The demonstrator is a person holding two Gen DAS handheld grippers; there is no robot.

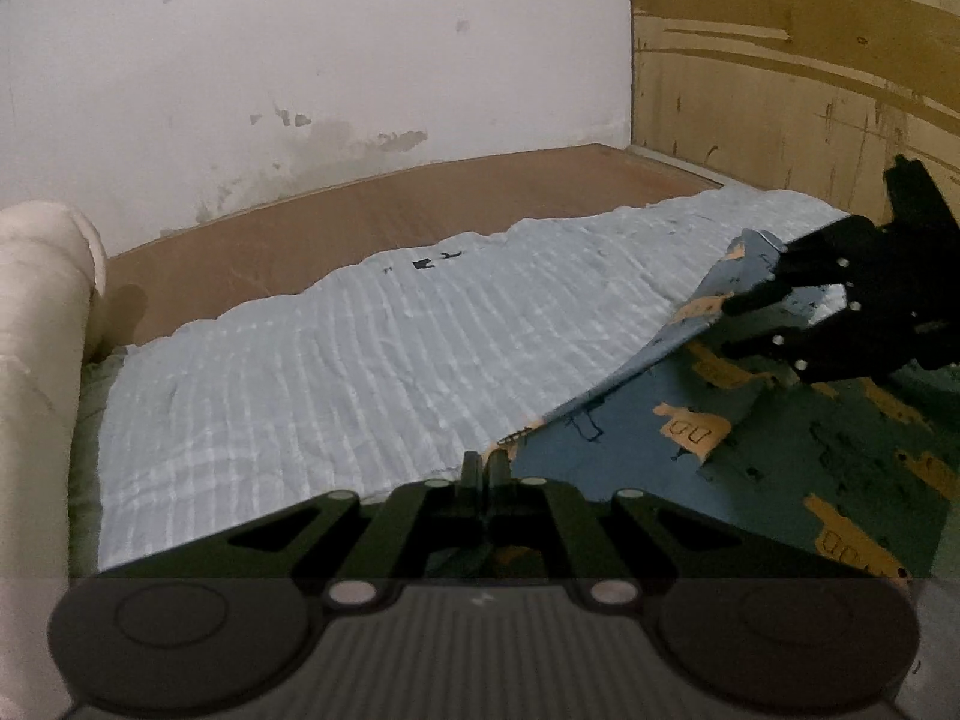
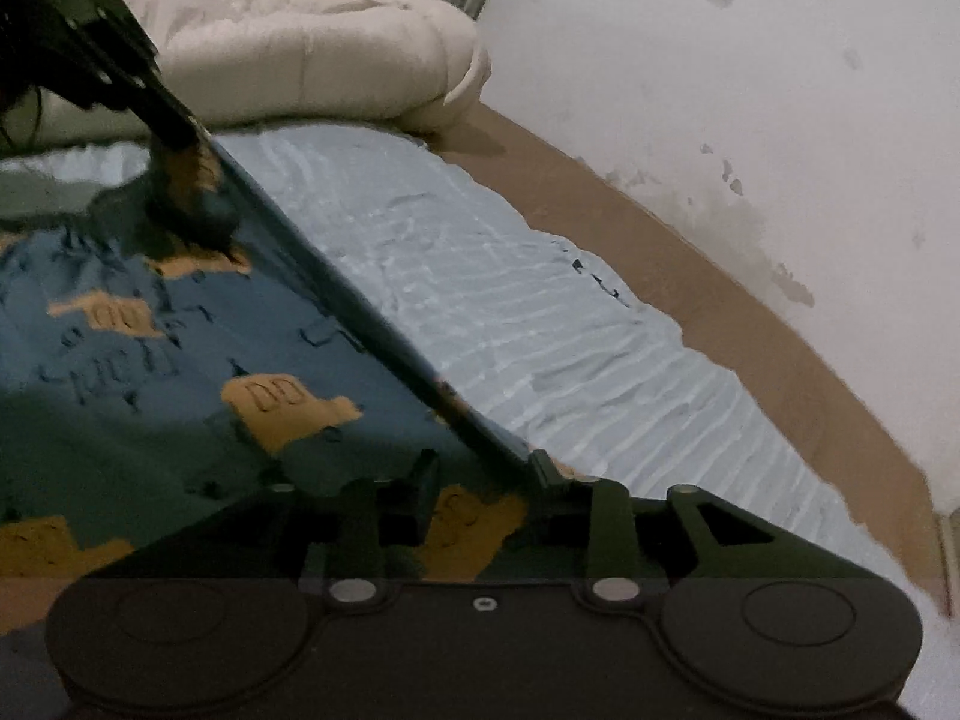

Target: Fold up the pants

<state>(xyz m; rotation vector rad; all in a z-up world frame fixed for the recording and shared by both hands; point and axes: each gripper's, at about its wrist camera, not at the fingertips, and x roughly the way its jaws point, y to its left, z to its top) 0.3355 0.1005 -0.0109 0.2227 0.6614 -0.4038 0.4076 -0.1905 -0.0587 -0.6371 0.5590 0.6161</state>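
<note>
We hold the blue printed pants lifted over the bed's light-blue striped sheet, near its wall-side edge. Our left gripper has its jaws clenched on the fabric's edge; our right gripper grasps the taut edge too. Only the right wrist view shows the cream pillow at the bed's head corner.
</note>
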